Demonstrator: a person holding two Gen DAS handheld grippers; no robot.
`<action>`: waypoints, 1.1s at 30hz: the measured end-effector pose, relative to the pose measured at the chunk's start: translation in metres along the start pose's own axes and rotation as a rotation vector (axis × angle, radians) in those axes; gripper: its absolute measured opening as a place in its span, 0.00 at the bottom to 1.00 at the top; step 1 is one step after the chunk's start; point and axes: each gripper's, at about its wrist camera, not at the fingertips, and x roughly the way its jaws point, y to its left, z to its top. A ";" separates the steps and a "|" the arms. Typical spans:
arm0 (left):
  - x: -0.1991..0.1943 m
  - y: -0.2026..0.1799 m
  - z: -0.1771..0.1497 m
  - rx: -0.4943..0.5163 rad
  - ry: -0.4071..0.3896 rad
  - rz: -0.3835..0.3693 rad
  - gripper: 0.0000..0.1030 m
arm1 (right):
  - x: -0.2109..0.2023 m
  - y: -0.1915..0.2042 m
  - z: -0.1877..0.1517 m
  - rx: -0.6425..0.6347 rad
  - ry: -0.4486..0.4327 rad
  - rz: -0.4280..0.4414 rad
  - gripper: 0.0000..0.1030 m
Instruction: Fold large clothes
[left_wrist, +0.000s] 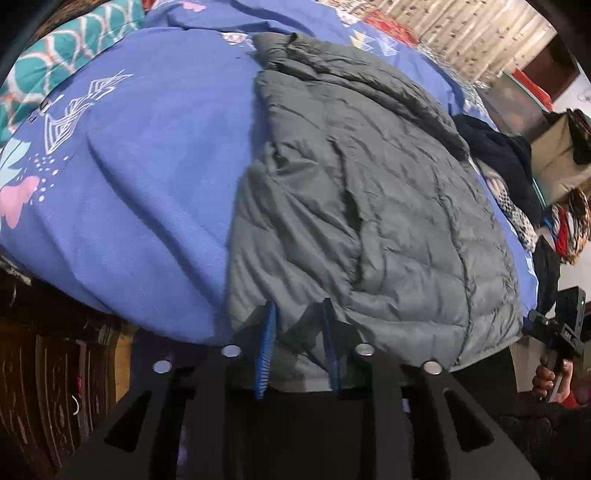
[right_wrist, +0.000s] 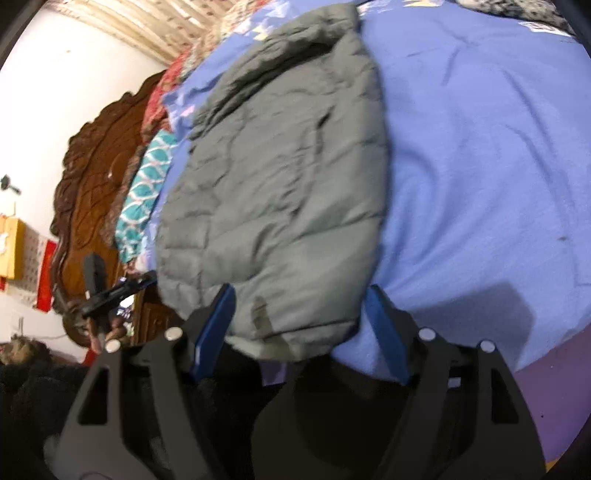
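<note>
Left gripper (left_wrist: 301, 314) sits at the hem of the grey puffer jacket (left_wrist: 362, 206), its 2 blue fingers (left_wrist: 266, 347) a narrow gap apart with the hem edge between them, not yet clamped. Right gripper (right_wrist: 301, 295) spreads wide, the jacket's other hem corner lying between its fingers. Ahead of both, the jacket stretches away flat across the blue bedsheet (left_wrist: 155, 206). Farther off, a teal patterned pillow (right_wrist: 142, 199), then the carved wooden headboard (right_wrist: 96, 177).
</note>
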 end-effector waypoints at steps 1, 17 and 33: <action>-0.001 0.001 -0.001 0.003 0.001 -0.002 0.56 | 0.002 0.005 0.000 -0.013 0.003 0.008 0.69; -0.058 -0.019 0.021 -0.045 -0.074 -0.212 0.23 | -0.031 0.052 0.027 -0.078 -0.061 0.162 0.05; -0.061 -0.036 0.223 -0.138 -0.221 -0.269 0.23 | -0.029 0.061 0.250 -0.092 -0.277 0.213 0.05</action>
